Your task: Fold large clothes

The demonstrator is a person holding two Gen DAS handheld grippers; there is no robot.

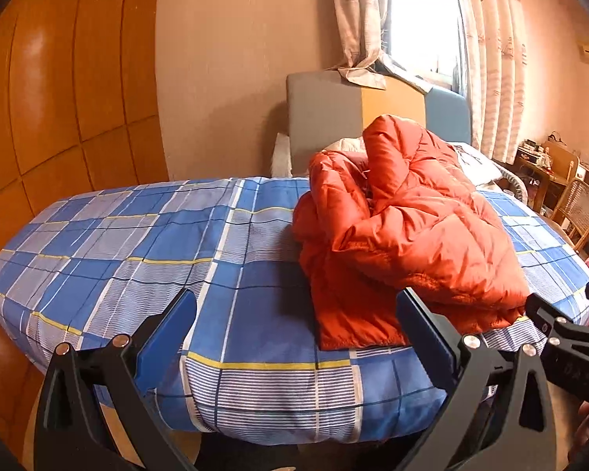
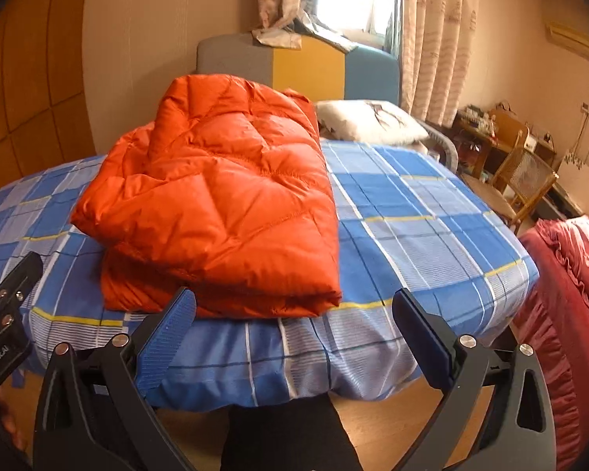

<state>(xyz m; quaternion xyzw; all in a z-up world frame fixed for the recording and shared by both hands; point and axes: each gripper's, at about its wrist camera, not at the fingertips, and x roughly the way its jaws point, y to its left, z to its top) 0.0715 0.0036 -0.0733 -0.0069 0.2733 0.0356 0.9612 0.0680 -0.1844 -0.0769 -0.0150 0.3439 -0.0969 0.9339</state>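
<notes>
So the orange puffer jacket [image 2: 220, 200] sits folded into a chunky bundle on the blue plaid bedsheet [image 2: 412, 212], close to the near edge of the bed. My left gripper [image 1: 294, 329] has its jaws spread wide with nothing in them, hanging just short of the jacket's near hem. My right gripper [image 2: 294, 325] is the same deal, wide apart and empty, its left finger just in front of the bundle. There's a white pillow [image 2: 369, 121] behind the jacket, and a red ruffled blanket [image 2: 569, 274] off to the right.
</notes>
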